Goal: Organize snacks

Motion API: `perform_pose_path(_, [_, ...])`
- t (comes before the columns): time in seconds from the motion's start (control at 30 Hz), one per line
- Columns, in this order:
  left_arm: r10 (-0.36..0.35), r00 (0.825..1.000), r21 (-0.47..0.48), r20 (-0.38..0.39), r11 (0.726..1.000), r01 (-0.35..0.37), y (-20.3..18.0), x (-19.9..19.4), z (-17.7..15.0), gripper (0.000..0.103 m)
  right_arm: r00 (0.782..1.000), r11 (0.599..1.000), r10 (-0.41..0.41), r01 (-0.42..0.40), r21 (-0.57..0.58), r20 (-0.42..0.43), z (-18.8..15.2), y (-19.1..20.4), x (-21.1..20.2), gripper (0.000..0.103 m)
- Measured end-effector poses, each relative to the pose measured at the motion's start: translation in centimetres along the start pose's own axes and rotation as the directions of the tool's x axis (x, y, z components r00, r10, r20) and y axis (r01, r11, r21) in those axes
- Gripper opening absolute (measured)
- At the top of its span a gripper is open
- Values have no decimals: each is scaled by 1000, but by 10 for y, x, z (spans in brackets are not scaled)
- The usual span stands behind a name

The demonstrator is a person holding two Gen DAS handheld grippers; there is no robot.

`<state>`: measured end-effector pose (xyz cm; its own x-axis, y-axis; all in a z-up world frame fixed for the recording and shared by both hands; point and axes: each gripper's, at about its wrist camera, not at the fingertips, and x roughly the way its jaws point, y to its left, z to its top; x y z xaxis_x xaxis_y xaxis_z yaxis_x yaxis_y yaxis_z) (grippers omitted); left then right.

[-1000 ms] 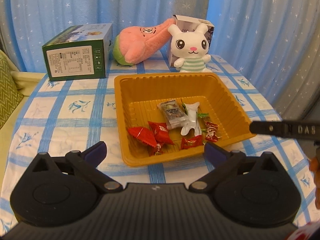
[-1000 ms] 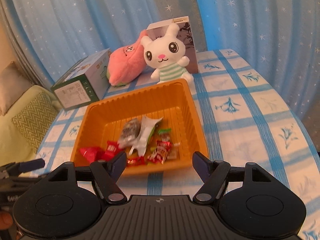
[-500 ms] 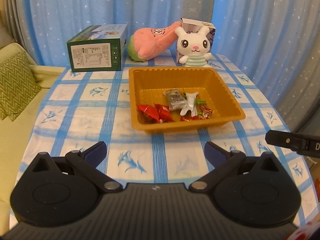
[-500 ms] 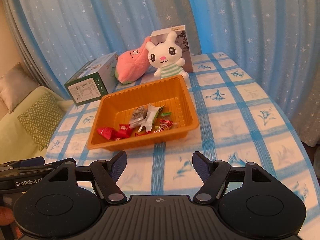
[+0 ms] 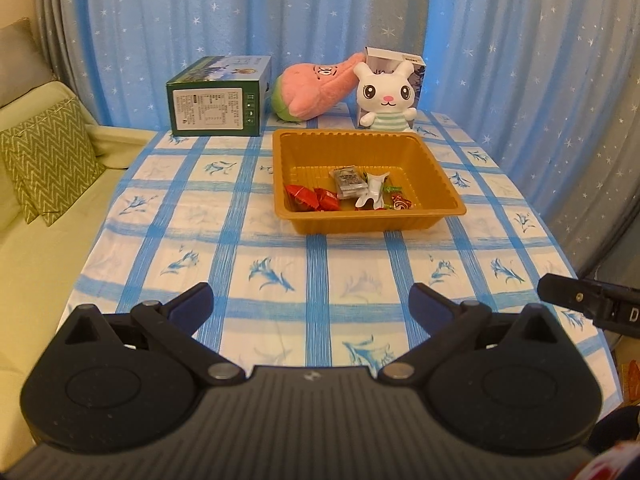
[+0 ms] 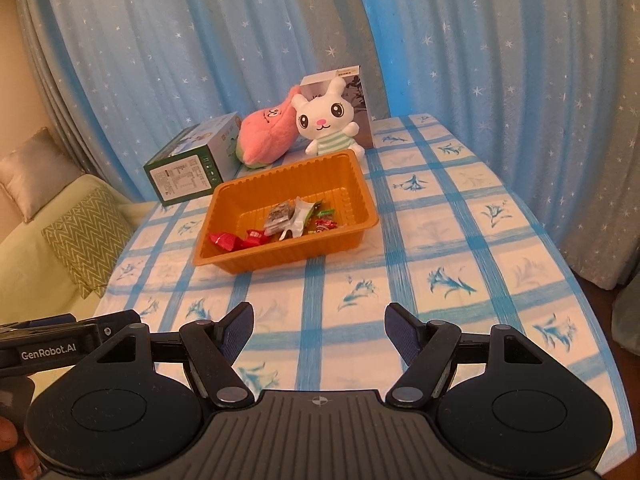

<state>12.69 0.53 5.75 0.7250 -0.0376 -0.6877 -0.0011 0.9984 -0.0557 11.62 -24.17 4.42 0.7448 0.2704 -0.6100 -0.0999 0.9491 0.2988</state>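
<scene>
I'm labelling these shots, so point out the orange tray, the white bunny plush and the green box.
orange tray (image 5: 370, 224): left wrist view, near outer wall.
white bunny plush (image 5: 386, 92): left wrist view, its face.
green box (image 6: 182, 176): right wrist view, printed end panel.

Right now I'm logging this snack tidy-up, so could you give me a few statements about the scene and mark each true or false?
1. The wrapped snacks all lie inside the orange tray. True.
2. The left claw is shut on a red candy. False: it is open and empty.
3. The white bunny plush stands behind the tray. True.
4. The green box sits inside the tray. False: it stands on the tablecloth, apart from the tray.
5. The right claw is open, holding nothing. True.
</scene>
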Motion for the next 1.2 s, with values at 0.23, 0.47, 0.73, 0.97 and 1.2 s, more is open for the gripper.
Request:
perform_pose_path(0.23, [18,1000,-9,14,1000,-17,0,-25,-10,103,1000,1000,5,-5,-22,-5,-11,10,-22,72])
perform_pose_path(0.47, [21,999,0,29,1000,-21,-1,-40,-17,103,1000,996,-11,12,-84,6,-17,24,-37,72])
perform_pose_path(0.73, [13,999,21,41,1000,-13,-4,-54,-23,103,1000,994,-17,18,-108,9,-21,30,-46,72])
perform_pose_path(0.97, [3,999,30,36,1000,-4,-5,-56,-26,103,1000,993,-19,20,-113,11,-22,32,-48,72])
perform_pose_path(1.2, [4,999,31,34,1000,-5,-4,-57,-28,103,1000,993,-18,19,-113,9,-22,32,-48,72])
